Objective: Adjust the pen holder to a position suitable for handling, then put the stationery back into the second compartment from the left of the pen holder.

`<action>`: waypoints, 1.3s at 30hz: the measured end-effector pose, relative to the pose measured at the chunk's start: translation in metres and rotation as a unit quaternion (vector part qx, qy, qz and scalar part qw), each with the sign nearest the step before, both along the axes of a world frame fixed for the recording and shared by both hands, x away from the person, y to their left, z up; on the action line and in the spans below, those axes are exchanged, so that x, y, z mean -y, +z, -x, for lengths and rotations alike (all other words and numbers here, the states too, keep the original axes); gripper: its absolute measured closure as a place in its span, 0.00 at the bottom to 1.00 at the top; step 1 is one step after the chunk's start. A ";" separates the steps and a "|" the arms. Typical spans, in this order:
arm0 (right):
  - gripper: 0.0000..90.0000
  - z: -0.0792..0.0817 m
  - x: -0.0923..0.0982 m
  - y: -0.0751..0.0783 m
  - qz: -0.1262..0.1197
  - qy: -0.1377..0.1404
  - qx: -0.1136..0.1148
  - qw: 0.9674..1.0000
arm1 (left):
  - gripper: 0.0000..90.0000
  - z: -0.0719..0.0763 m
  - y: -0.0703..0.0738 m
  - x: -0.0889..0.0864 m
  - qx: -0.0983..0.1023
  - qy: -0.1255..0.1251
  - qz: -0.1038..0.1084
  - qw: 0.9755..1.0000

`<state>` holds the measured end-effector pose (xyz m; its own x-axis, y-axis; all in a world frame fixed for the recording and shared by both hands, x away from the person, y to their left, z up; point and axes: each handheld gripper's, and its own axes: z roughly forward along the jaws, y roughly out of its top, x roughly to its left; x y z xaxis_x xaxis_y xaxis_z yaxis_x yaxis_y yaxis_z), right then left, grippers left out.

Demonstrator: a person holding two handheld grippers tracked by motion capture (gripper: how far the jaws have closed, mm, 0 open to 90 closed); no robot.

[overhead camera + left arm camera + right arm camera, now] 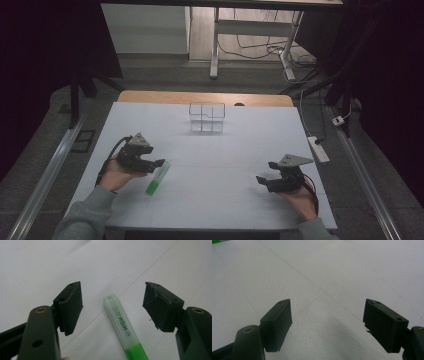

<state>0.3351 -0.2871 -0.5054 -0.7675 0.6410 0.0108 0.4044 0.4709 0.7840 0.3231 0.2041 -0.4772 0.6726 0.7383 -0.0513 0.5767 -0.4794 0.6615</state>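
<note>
A green highlighter (157, 178) with a pale translucent cap lies flat on the white table (215, 150) at the left. My left gripper (159, 162) hovers right at its cap end. In the left gripper view the highlighter (120, 320) lies between and below the jaws of the left gripper (113, 290), which stand wide apart without touching it. My right gripper (266, 171) rests low at the right side of the table, open. In the right gripper view the right gripper (328, 305) has nothing but bare table between its jaws.
A clear plastic box with compartments (207, 117) stands at the far middle of the table. Beyond the far edge a wooden strip (205, 97) shows. A power strip (318, 149) and cables lie on the floor to the right.
</note>
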 end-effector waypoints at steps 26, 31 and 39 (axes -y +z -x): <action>0.25 0.004 0.002 -0.002 0.010 -0.004 0.001 1.000 | 0.28 0.021 -0.021 0.021 -0.060 0.008 -0.063 0.996; 0.25 0.004 0.001 -0.002 0.011 -0.004 0.000 1.000 | 0.27 0.026 -0.027 0.020 -0.071 0.018 -0.071 0.995; 0.25 0.004 0.003 -0.002 0.011 -0.005 0.000 1.000 | 0.30 0.025 -0.036 0.021 -0.103 0.025 -0.081 0.991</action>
